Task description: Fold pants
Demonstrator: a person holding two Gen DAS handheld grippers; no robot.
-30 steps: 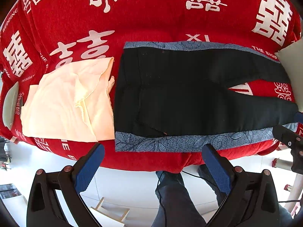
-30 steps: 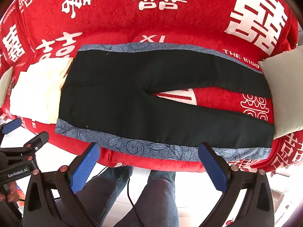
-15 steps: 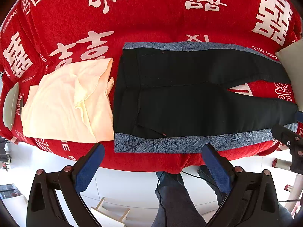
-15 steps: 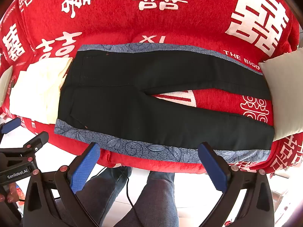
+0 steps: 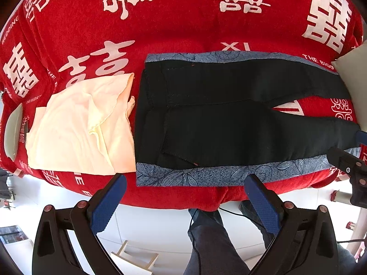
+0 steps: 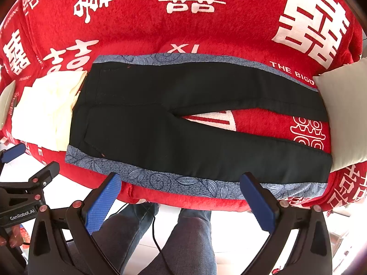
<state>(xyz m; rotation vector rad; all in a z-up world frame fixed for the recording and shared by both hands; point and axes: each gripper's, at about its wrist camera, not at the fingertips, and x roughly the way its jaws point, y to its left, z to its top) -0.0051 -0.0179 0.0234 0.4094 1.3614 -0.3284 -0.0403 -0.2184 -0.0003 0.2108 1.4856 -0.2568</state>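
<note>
Black pants (image 5: 224, 119) with blue-grey floral side stripes lie spread flat on the red sofa seat, waist to the left, legs parted to the right; they also show in the right wrist view (image 6: 183, 123). My left gripper (image 5: 184, 183) is open and empty, hovering just in front of the near side stripe by the waist. My right gripper (image 6: 180, 181) is open and empty, just in front of the near leg's stripe. The left gripper also shows in the right wrist view (image 6: 25, 171), and the right gripper at the left wrist view's edge (image 5: 348, 160).
A folded cream garment (image 5: 84, 128) lies left of the pants, touching the waistband. A pale cushion (image 6: 344, 114) sits at the right by the leg ends. The red sofa cover (image 5: 183, 23) has white characters. The person's legs (image 6: 169, 240) and white floor are below the seat edge.
Both grippers have moved slightly closer to the sofa's front edge; the pants lie as before. Both stay open.
</note>
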